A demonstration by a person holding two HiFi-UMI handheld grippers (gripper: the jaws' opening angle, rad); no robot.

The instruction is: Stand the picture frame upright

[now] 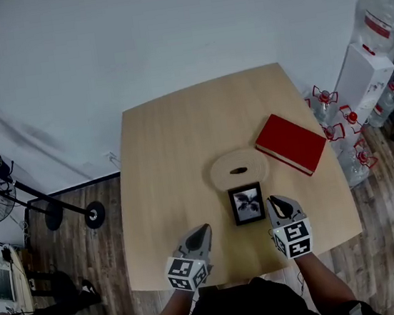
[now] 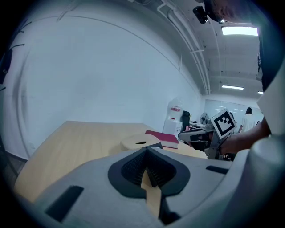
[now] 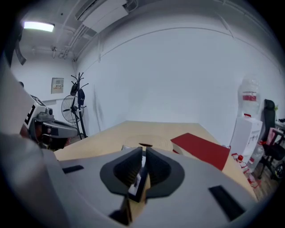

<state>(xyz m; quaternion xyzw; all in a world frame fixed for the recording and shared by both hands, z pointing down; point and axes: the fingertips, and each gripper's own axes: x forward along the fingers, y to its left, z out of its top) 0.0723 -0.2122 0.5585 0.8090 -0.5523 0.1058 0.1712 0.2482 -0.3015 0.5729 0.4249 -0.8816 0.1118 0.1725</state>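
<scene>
As the head view shows, the frame [image 1: 247,203] lies face up on the counter [image 1: 160,151] near its front edge, just before a wooden disc [image 1: 238,167]. A red book [image 1: 291,143] lies beyond to the right. The right gripper [image 1: 274,203] meets the frame's right edge; the left gripper [image 1: 204,229] is well apart to the left.

Left gripper view: jaws closed on nothing, bare counter behind them. The frame is hard to make out past them.

Right gripper view: jaws nearly together, pressing on a thin dark edge, the frame [image 3: 137,180] (its back stand, if any, is hidden).

Judgement: the grasp is made and the lift not yet begun. The next move calls for tipping the frame up about its lower edge, without slip from so narrow a hold.
</scene>
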